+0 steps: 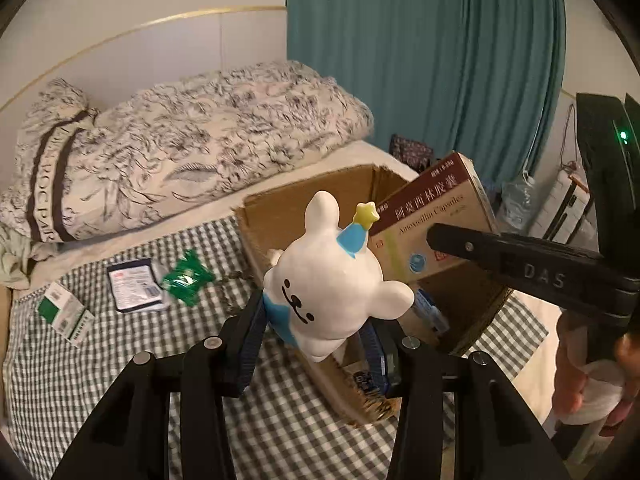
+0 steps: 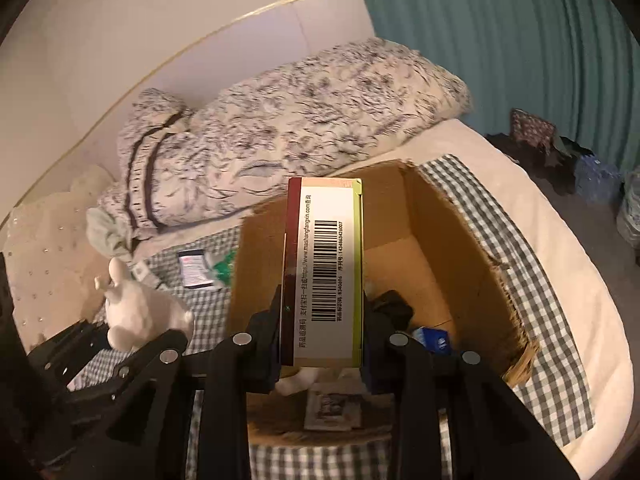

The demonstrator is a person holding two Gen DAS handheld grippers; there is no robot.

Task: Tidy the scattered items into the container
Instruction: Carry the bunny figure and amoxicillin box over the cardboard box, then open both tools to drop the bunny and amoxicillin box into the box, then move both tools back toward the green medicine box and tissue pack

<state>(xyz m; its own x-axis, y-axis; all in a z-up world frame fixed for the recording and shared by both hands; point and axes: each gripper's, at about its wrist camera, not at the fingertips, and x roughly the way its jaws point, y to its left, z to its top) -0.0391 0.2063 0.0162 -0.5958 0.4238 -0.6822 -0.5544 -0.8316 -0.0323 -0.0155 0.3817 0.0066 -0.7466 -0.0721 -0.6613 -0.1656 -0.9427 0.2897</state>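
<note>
Right gripper point(image 2: 322, 336) clamping a barcoded medicine box point(image 2: 324, 264) upright above an open cardboard box point(image 2: 472, 248) on a checked cloth point(image 2: 552, 320), with the left gripper point(image 2: 120, 344) holding a white figurine point(image 2: 136, 304) at left.

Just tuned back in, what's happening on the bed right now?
A person is tidying with a gripper in each hand. The left gripper is shut on a white bunny figurine, held at the near edge of the cardboard box. The right gripper is shut on a capsule medicine box, held over the open cardboard box. Neither is released yet. A green-and-white carton, a blue-edged sachet and a green packet lie on the checked cloth.
</note>
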